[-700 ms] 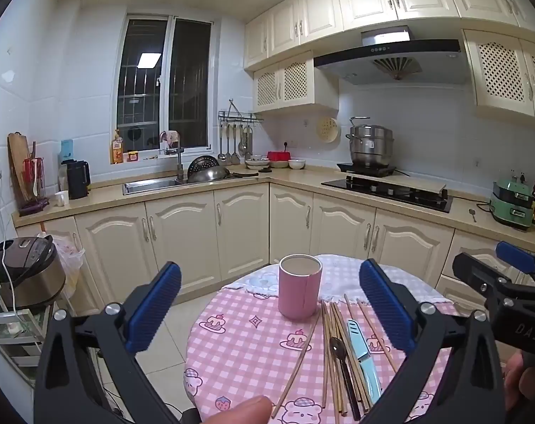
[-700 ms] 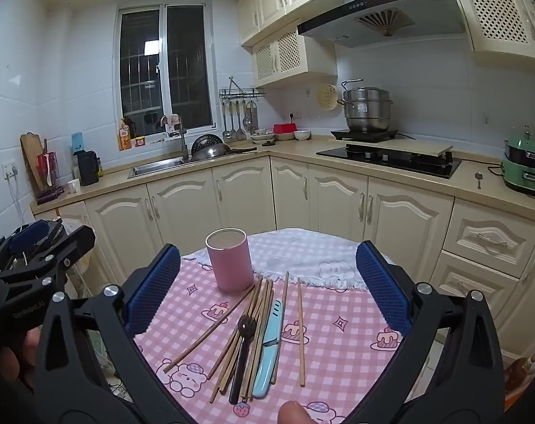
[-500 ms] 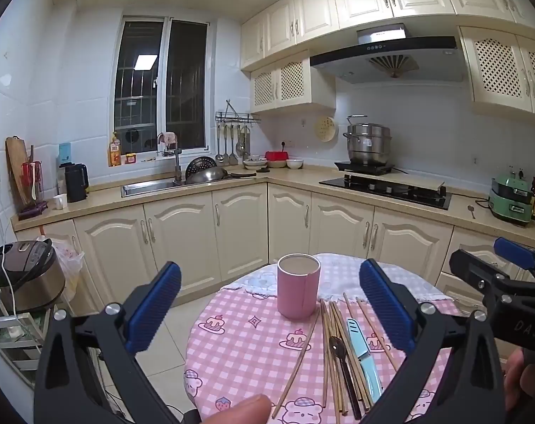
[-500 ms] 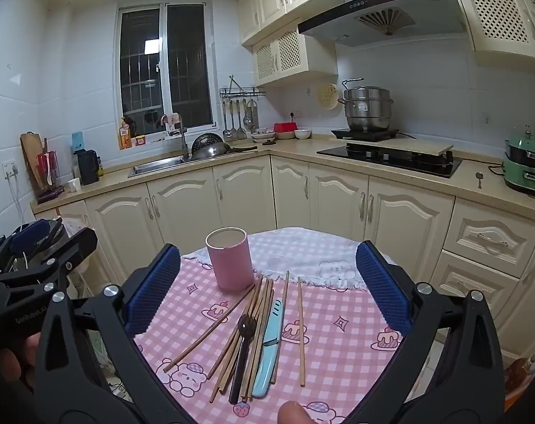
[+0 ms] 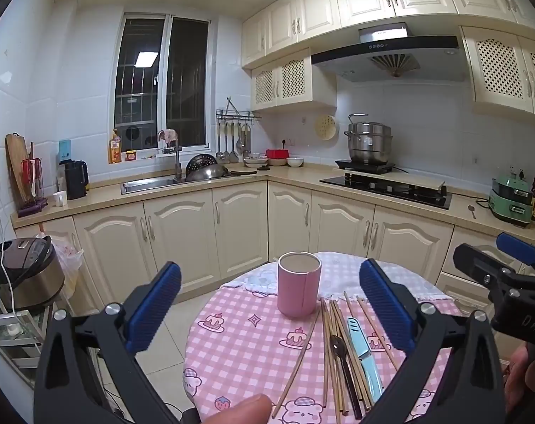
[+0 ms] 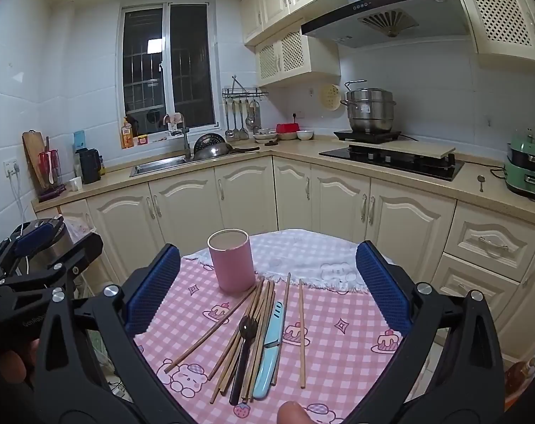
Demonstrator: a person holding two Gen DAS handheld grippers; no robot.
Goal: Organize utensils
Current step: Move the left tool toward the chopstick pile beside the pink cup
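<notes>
A pink cylindrical holder (image 5: 298,284) (image 6: 231,260) stands upright and empty on a round table with a pink checked cloth (image 5: 239,349) (image 6: 341,349). In front of it lie several wooden chopsticks (image 5: 329,346) (image 6: 260,314), a dark spoon (image 5: 339,349) (image 6: 245,339) and a light blue knife (image 5: 362,349) (image 6: 271,339). My left gripper (image 5: 269,304) is open and empty, above the table's near left. My right gripper (image 6: 267,286) is open and empty, held above the utensils. Each gripper shows at the edge of the other's view.
A white cloth (image 6: 302,258) covers the table's far part. Cream base cabinets (image 5: 182,233) and a counter with sink (image 5: 150,183) and hob (image 5: 387,185) stand behind. A rice cooker (image 5: 23,275) sits on a rack at the left.
Both grippers stay open and empty, with only a slight drift of the views. The utensils and the holder have not moved.
</notes>
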